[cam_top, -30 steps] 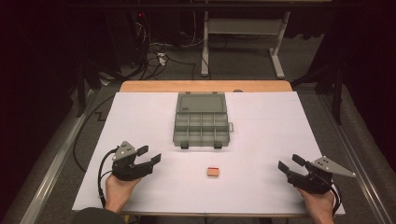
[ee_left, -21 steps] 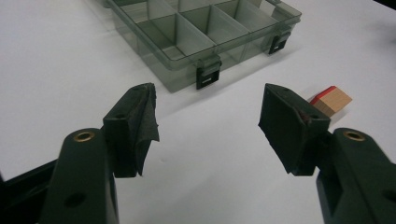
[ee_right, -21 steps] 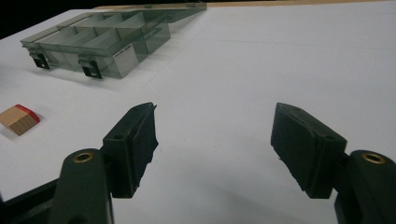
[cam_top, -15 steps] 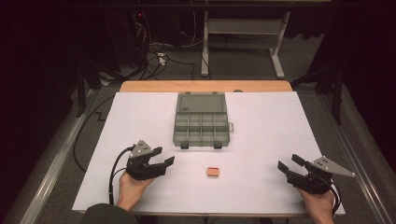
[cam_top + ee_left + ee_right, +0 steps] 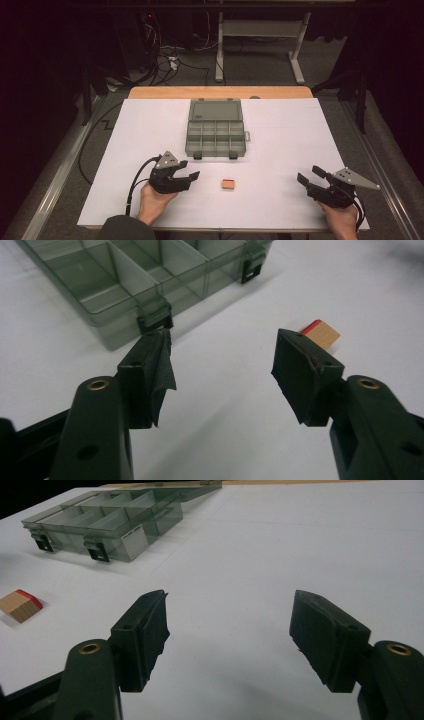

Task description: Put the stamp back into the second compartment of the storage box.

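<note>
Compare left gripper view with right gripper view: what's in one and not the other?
Left gripper view: the left gripper, jaws open with nothing between them, the block just past its right jaw. Right gripper view: the right gripper, open over bare white table, plus a pale label on the organizer's wall. Both: the wooden block with one red face, and the clear organizer box, open.

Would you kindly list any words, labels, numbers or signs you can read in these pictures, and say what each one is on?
No text can be read in any view.
Pale label on the side wall of the clear compartment box: any print on it is too small and blurred to read.
Small wooden block with a red end: no markings visible.
White table cover: plain, no print.
</note>
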`<state>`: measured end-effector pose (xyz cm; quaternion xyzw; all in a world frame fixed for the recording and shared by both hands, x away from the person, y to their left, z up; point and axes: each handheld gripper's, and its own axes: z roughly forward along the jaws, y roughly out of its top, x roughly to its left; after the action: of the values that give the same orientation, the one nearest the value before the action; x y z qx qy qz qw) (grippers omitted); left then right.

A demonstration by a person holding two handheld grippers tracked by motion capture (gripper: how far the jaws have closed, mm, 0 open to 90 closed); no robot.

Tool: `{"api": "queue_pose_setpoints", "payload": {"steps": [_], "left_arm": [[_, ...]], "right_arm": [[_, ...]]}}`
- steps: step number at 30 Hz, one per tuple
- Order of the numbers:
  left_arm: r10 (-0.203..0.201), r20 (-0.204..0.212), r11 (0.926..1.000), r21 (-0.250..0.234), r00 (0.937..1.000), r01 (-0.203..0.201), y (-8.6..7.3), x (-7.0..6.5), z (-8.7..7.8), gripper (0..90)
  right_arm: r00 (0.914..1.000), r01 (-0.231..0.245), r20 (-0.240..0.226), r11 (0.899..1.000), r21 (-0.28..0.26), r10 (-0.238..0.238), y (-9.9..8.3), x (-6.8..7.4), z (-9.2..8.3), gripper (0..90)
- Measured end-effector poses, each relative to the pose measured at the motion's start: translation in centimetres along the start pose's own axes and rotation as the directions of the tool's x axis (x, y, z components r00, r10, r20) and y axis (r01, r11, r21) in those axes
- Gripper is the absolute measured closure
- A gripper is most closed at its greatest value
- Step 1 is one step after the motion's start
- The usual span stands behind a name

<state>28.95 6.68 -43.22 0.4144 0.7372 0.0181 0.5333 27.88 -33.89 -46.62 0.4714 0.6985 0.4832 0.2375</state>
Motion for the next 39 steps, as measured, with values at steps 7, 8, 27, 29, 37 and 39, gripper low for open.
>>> {"api": "queue_pose_setpoints", "payload": {"steps": [7, 8, 27, 29, 37, 39], "left_arm": [[0.052, 0.003, 0.9982, 0.029, 0.9986, -0.052, -1.3, -0.8, 0.7, 40.8], [0.053, 0.001, 0.998, 0.034, 0.9986, -0.053, -1.5, -1.0, 0.8, 40.8], [0.114, -0.009, 0.984, 0.138, 0.9934, -0.112, -4.6, -2.9, 2.6, 42.6], [0.118, -0.011, 0.982, 0.15, 0.993, -0.115, -4.9, -3.2, 2.8, 42.7], [0.167, -0.023, 0.9674, 0.197, 0.9856, -0.16, -6.0, -3.8, 3.7, 43.4], [0.156, -0.038, 0.9687, 0.201, 0.987, -0.146, -6.3, -4.0, 4.0, 43.4]], "right_arm": [[1.0, -0.001, 0.003, 1.0, 0.014, 0.001, 0.0, 0.0, 0.0, 32.0], [1.0, -0.002, 0.003, 1.0, 0.018, 0.002, 0.0, 0.0, 0.1, 32.0], [0.9999, 0.002, 0.015, 0.998, 0.055, -0.003, 0.0, 0.0, 0.2, 33.4], [0.9999, 0.001, 0.015, 0.998, 0.057, -0.002, 0.0, 0.0, 0.2, 33.4], [0.9999, 0.0, 0.015, 0.998, 0.06, -0.001, 0.0, 0.0, 0.2, 33.6], [0.9999, 0.0, 0.013, 0.998, 0.062, -0.001, 0.0, -0.1, 0.3, 33.7]]}}
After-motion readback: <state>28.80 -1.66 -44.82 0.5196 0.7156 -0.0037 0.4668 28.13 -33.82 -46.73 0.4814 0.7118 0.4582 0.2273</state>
